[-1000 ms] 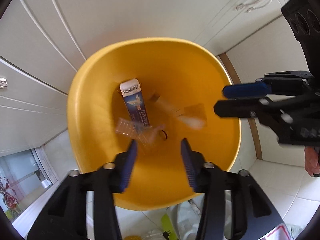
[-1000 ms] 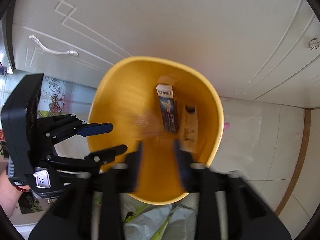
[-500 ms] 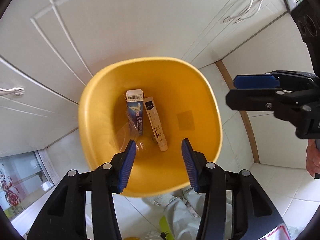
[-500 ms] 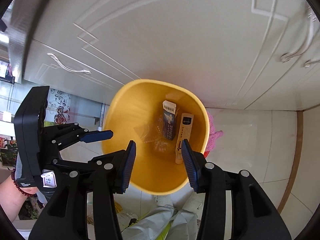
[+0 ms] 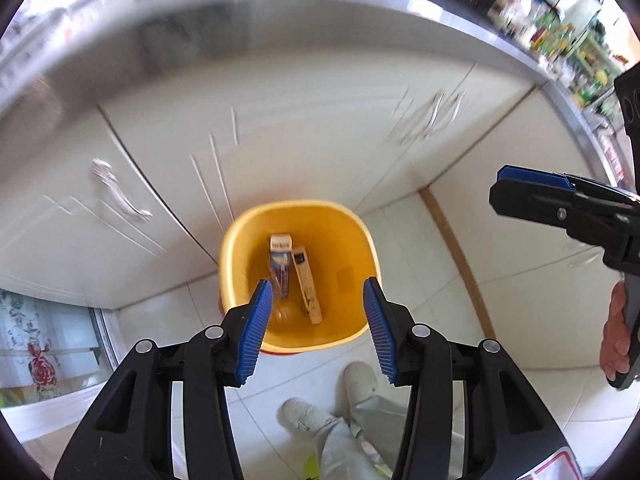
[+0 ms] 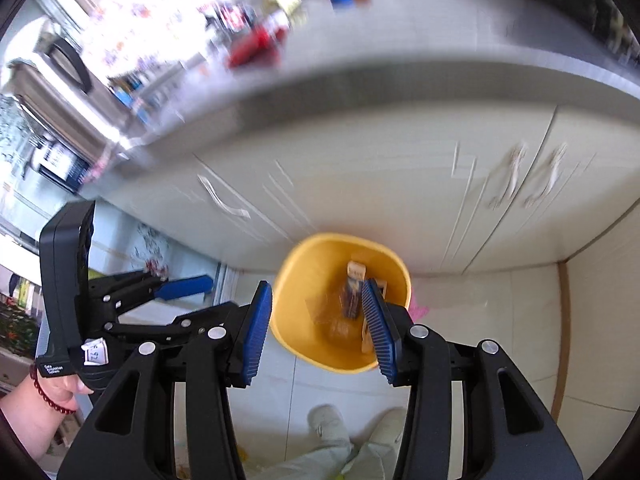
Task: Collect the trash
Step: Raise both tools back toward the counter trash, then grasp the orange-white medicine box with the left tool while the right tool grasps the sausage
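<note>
A yellow trash bin (image 5: 352,236) stands on the floor against white cabinets; it also shows in the right wrist view (image 6: 304,276). Inside lie a blue-and-white box (image 5: 280,264), a white tube (image 5: 306,288) and crumpled clear plastic (image 5: 286,312). My left gripper (image 5: 316,320) is open and empty, high above the bin. My right gripper (image 6: 316,320) is open and empty, also well above it. Each gripper appears in the other's view: the right one (image 5: 560,204) and the left one (image 6: 160,300).
White cabinet doors (image 5: 300,128) with metal handles stand behind the bin under a grey countertop (image 6: 400,80) with blurred items. The person's light shoes and trousers (image 5: 340,420) are on the white tiled floor below. A pink object (image 6: 418,310) lies beside the bin.
Both grippers have risen and pulled back from the bin, which now looks much smaller. The countertop has come into view. The trash lies settled inside the bin.
</note>
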Available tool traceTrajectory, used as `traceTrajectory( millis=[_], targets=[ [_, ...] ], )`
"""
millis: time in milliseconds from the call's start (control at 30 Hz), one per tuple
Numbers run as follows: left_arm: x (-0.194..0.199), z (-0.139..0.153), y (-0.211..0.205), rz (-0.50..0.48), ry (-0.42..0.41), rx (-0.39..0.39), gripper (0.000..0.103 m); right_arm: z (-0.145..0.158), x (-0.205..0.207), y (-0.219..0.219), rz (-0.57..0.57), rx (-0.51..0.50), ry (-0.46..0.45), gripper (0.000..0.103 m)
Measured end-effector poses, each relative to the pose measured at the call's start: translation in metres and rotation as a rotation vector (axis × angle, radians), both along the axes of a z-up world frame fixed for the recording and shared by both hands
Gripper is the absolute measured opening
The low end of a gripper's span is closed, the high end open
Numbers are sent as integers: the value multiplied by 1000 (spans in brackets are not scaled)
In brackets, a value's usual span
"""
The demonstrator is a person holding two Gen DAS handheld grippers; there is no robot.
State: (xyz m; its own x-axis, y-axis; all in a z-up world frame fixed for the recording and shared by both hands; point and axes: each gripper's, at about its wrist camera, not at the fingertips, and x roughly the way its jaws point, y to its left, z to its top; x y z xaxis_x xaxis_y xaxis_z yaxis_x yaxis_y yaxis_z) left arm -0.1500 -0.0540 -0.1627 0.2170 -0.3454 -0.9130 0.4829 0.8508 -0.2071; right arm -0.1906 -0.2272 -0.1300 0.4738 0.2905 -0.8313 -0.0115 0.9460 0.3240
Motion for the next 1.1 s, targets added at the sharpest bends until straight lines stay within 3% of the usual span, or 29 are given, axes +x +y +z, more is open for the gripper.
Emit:
traceTrajectory(
  millis=[200, 533, 800, 1100],
  targets=[
    [7, 57, 25, 49, -95, -33, 49, 62, 0, -2, -38, -24, -122, 48],
    [89, 109, 56, 179, -211, 5, 49, 107, 70, -13, -28, -58, -229, 48],
    [167, 121, 56, 298, -221, 29, 49, 121, 169, -29, 31, -57, -257, 48],
    [231, 107, 59, 420, -189, 54, 49, 108, 257, -45, 81, -66, -233, 48]
  ],
)
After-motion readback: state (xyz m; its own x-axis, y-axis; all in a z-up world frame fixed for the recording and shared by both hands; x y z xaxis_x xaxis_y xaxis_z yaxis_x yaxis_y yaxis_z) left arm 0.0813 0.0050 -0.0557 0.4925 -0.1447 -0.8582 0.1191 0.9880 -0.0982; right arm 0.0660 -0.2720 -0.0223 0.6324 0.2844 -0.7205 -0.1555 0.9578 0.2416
